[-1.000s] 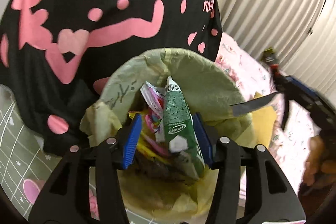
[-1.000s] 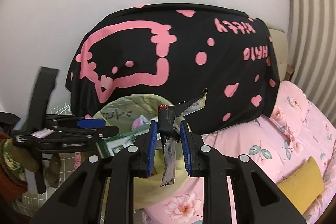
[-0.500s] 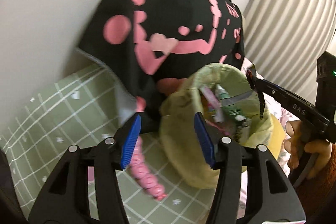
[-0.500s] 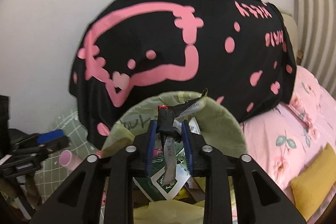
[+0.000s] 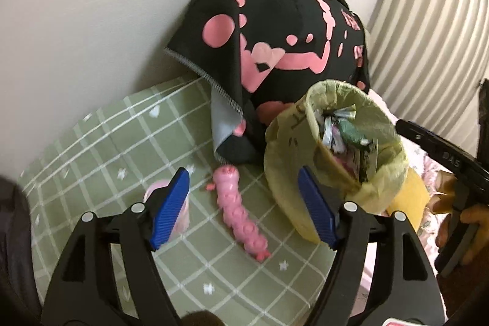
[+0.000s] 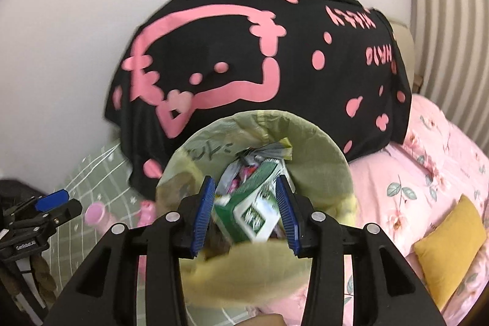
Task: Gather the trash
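A bin lined with a yellow-green bag [image 5: 284, 167] [image 6: 305, 124] stands on the bed, full of wrappers. My right gripper [image 6: 244, 216] hovers over its mouth, jaws opening, with nothing pressed between the pads. Below them in the bin lie a green carton [image 6: 259, 203] and a grey crumpled wrapper [image 6: 269, 150]. My left gripper [image 5: 243, 206] is left of the bin, its jaws opening wide and holding nothing. Under it on the green sheet lies a pink caterpillar toy [image 5: 241, 219]. A pink cup [image 5: 182, 219] stands behind its left finger. The left wrist view shows the right gripper [image 5: 440, 152] in a hand.
A black blanket with pink print [image 6: 259, 57] is draped against the white wall behind the bin. A green checked sheet [image 5: 107, 142] lies to the left and a pink floral duvet [image 6: 428, 173] with a yellow cushion [image 6: 452, 237] to the right. Striped curtains [image 5: 428, 35] hang at the far right.
My left gripper left the green carton in the bin, swung away to the left and widened. My right gripper moved over the bin and let go of the grey wrapper, which dropped in.
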`<state>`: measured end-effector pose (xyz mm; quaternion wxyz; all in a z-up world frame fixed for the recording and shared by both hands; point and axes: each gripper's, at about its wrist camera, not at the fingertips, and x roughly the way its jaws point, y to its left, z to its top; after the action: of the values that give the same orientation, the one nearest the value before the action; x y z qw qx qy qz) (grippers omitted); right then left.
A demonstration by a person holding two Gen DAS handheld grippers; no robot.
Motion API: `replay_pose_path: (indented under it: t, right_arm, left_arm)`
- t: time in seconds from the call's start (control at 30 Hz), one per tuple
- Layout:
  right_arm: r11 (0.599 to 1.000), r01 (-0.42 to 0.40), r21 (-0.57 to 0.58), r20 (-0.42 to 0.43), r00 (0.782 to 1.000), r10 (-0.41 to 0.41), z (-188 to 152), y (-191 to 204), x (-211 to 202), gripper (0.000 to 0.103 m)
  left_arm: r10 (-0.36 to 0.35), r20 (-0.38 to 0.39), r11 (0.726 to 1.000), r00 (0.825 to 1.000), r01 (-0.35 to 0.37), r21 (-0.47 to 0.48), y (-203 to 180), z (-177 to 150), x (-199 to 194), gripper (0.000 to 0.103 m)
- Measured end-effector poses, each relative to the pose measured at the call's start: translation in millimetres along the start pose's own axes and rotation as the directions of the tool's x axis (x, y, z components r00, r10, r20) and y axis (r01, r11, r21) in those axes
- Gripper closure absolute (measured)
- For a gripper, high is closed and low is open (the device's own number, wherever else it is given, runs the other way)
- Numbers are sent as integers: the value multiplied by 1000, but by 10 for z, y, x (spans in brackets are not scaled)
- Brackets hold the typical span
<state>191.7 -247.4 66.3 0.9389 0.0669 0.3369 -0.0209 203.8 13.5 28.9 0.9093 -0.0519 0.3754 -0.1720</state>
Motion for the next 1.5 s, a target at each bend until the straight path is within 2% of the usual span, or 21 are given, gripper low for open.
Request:
replay_pose_path:
  t: [0.13, 0.27, 0.43, 0.57, 0.77, 0.87, 1.13, 1.5]
  right_arm:
    - [997, -58, -50, 3, 998, 59, -297, 108, -323, 63]
    - [985, -143, -92, -18, 990, 142, -667, 245, -596, 64]
    - [963, -200, -182, -26, 980, 198, -1066, 435, -869, 64]
    - [953, -233, -192, -44, 973, 229, -1268, 489, -1010, 64]
    - [946, -230, -230, -13, 972, 233, -1445, 557, -1264, 64]
    - [946, -224, -234, 1, 973, 230, -1503, 558, -1354, 64]
    - [957, -205, -208, 43, 975, 218, -1546, 494, -1520, 64]
    - [962, -194, -194, 49, 977, 207, -1545, 439, -1542, 64]
  left_arm:
    - [68, 19, 997, 997, -67, -49, -108, -377, -293, 33]
    - [161, 45, 985, 986, -158, -65, -244, -735, -608, 33]
    - [284, 76, 952, 956, -272, -143, -378, -1107, -982, 33]
    - [372, 65, 918, 926, -357, -170, -518, -1320, -1166, 35]
    - [446, 92, 884, 890, -423, -201, -659, -1504, -1381, 35]
    - [461, 110, 878, 880, -436, -197, -703, -1543, -1449, 35]
    - [458, 171, 887, 872, -435, -157, -885, -1522, -1570, 36]
    - [429, 166, 902, 888, -410, -139, -954, -1508, -1537, 36]
